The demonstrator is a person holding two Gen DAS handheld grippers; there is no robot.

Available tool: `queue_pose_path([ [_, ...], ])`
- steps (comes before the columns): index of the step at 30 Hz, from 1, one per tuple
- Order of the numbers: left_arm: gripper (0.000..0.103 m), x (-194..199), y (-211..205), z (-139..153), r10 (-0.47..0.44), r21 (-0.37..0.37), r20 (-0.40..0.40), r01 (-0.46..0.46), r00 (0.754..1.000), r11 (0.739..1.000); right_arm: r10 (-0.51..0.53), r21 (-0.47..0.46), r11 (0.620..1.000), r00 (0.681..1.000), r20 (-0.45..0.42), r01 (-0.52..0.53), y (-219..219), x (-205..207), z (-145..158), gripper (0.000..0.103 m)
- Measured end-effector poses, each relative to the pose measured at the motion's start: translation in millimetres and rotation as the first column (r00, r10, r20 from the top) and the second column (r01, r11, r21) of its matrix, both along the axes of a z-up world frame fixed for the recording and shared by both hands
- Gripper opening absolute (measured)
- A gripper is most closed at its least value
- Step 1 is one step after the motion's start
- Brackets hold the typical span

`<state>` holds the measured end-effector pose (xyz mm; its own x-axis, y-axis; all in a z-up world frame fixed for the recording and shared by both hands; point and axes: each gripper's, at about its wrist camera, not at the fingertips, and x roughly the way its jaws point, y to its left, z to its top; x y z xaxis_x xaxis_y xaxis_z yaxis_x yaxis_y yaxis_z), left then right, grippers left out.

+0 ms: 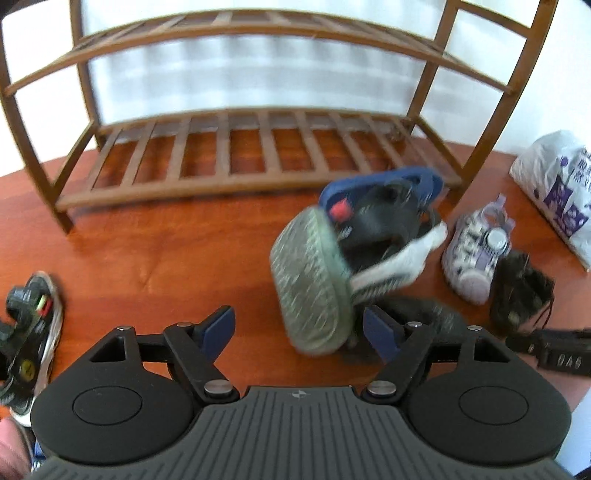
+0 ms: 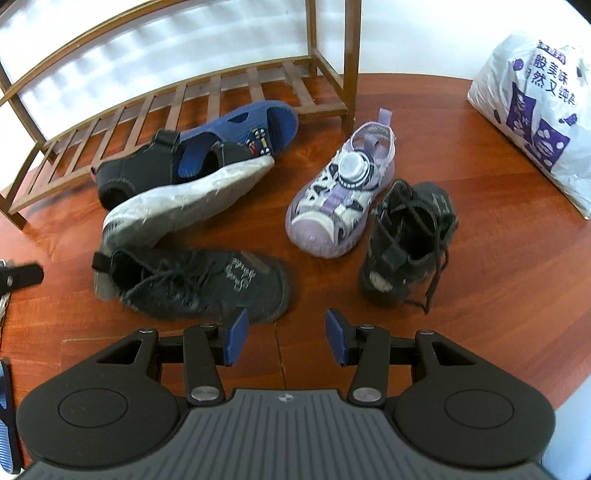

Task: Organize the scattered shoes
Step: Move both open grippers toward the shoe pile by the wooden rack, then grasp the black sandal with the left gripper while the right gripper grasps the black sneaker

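Note:
Several shoes lie on the red-brown wooden floor [image 2: 498,295] before a wooden shoe rack [image 1: 258,155]. A black sandal with a white sole [image 2: 177,177] is tipped on its side against a black sneaker [image 2: 199,280]; its grey-green tread [image 1: 314,284] faces my left gripper [image 1: 299,326], which is open, the sole's heel just ahead of its right finger. Behind it lies a blue sandal [image 2: 240,122]. A purple-white sneaker [image 2: 340,199] and a second black sneaker [image 2: 406,240] sit to the right. My right gripper [image 2: 287,339] is open, empty, just short of the near black sneaker's toe.
A white and purple plastic bag [image 2: 535,110] rests at the far right by the white wall. Another black sandal [image 1: 33,332] lies at the far left in the left wrist view. Both slatted rack shelves [image 1: 258,33] hold nothing. Bare floor lies left of the shoe pile.

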<state>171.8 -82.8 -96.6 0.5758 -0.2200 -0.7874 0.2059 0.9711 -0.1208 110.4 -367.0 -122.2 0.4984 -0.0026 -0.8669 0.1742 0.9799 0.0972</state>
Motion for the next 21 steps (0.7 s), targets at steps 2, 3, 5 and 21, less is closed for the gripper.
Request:
queue_pose_path([
  [2, 0.075, 12, -10, 7, -0.01, -0.009, 0.008, 0.01, 1.0, 1.0, 0.005, -0.003, 1.0, 1.0, 0.001, -0.005, -8, 6, 0, 0.052],
  [3, 0.073, 19, -16, 10, -0.021, -0.013, 0.008, 0.021, 1.0, 1.0, 0.004, -0.002, 1.0, 1.0, 0.002, -0.004, -12, 9, 0, 0.052],
  [5, 0.068, 31, -27, 14, -0.045, -0.02, 0.004, 0.045, 0.999, 0.999, -0.004, -0.003, 1.0, 1.0, 0.003, 0.005, -21, 14, -1, 0.052],
  [21, 0.042, 105, -115, 3, -0.274, -0.007, -0.099, 0.275, 0.957, 0.961, -0.115, -0.038, 0.993, 0.993, -0.02, 0.114, -93, 49, -4, 0.052],
])
